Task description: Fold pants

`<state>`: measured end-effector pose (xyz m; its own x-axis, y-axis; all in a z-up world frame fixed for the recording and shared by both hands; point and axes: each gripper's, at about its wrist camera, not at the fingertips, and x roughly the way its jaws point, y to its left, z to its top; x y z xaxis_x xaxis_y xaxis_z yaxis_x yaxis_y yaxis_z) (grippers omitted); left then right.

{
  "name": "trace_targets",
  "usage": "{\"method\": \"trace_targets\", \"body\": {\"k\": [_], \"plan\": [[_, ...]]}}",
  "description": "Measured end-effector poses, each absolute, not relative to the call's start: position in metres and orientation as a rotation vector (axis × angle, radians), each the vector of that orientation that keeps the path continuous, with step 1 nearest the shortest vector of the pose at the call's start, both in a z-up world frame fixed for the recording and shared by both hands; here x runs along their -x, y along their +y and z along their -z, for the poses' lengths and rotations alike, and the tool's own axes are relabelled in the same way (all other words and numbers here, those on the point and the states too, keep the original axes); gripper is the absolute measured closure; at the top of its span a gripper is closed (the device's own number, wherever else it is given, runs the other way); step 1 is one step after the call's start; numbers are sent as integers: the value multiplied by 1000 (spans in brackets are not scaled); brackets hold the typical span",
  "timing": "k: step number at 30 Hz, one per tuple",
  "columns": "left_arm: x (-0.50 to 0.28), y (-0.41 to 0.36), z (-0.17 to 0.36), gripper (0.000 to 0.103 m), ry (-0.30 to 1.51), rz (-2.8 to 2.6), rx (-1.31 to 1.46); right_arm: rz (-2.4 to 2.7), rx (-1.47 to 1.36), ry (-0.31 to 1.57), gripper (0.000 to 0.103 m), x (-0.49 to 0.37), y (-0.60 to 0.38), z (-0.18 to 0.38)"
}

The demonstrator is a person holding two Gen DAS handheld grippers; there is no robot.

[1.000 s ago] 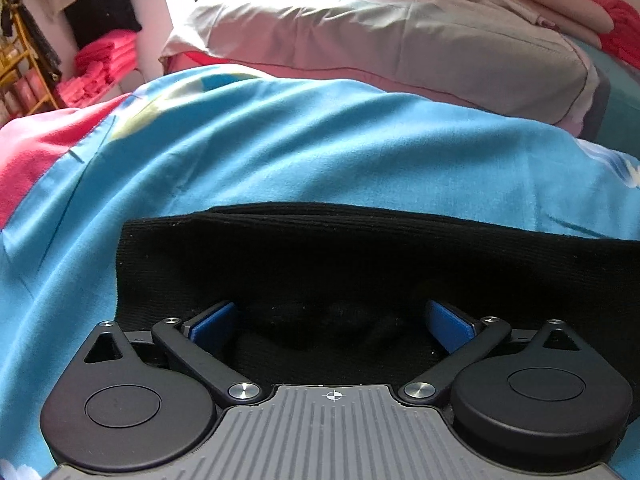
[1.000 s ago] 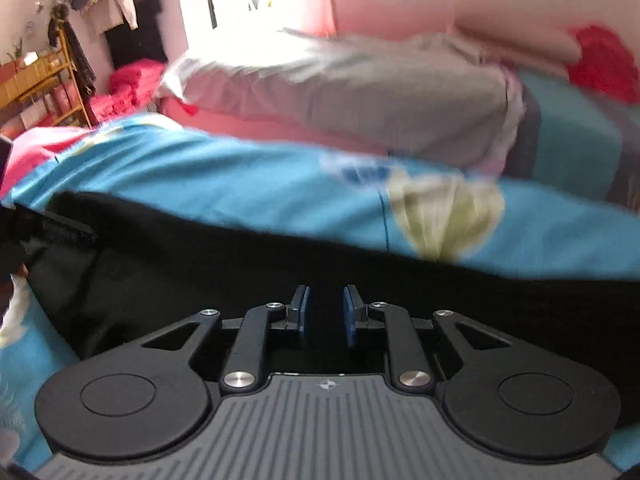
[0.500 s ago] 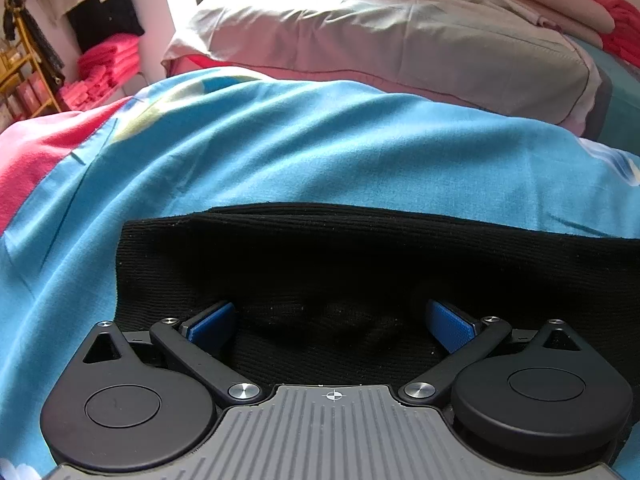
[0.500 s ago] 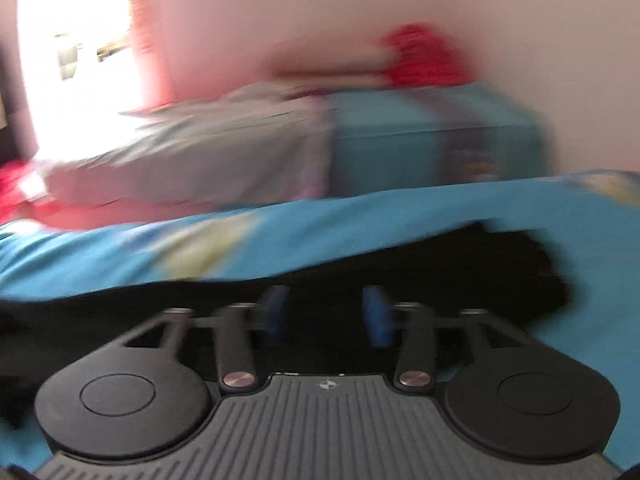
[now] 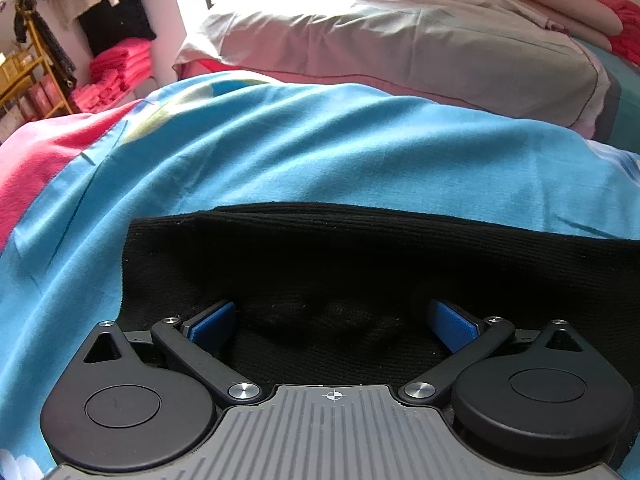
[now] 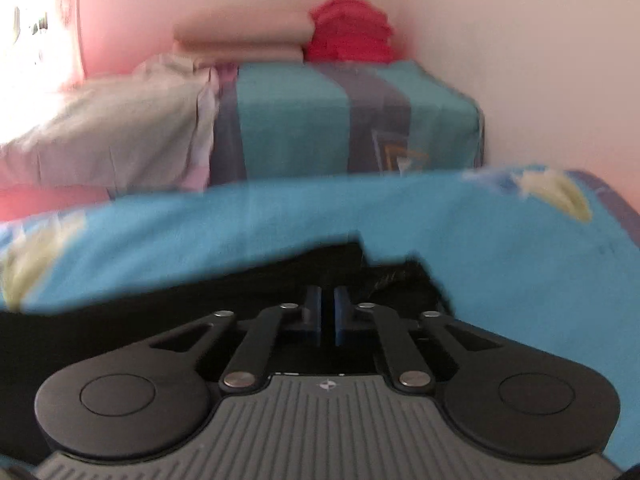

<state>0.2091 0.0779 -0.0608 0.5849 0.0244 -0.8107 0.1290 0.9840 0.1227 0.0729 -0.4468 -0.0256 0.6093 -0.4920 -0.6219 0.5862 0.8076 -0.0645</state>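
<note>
We judge the black pants [image 5: 360,264] soft and limp (best pinched at an edge); left gripper [image 5: 334,316] jaws stand wide, right gripper [image 6: 327,314] jaws have just been closing, nearly together at the leg end; whether cloth is caught, we cannot tell.

The black pants [image 5: 360,256] are showing a ribbed, matt knit; the blue bedsheet [image 5: 320,152] is lying smooth and soft; the left gripper [image 5: 332,320] is showing matt plastic with shiny metal pins.

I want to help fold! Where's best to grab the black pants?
Pinch the raised bunch of the black pants near their ribbed end, coming down from above: the rest lies flat on the blue bedspread, offering no edge to catch.
</note>
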Motion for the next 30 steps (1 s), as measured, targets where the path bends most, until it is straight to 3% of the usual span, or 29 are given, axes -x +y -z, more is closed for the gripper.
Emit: {"method": "trace_targets", "body": {"k": [4,5,7,9,10,11,15,19,27,30], "plan": [[-209,77,61,0,943,43,-172,581,-93,552,92,-68,-443,9],[-208,76,61,0,939,40,-173,588,-91,608,83,-75,-445,18],[-207,77,62,0,932,38,-170,587,-139,815,81,-91,-460,40],[-206,78,62,0,929,39,-166,601,-195,728,53,-77,-457,30],[-206,78,62,0,929,41,-166,608,-244,690,29,-67,-455,21],[-207,78,62,0,930,41,-164,605,-292,647,25,-54,-452,14],[-206,79,62,0,930,41,-161,524,-532,619,27,-5,-440,9],[-206,79,62,0,926,43,-160,420,-810,698,29,8,-442,48],[-206,78,62,0,930,35,-159,392,-965,454,26,-31,-474,72],[-206,78,62,0,937,30,-157,399,-1073,385,35,-29,-489,78]]}}
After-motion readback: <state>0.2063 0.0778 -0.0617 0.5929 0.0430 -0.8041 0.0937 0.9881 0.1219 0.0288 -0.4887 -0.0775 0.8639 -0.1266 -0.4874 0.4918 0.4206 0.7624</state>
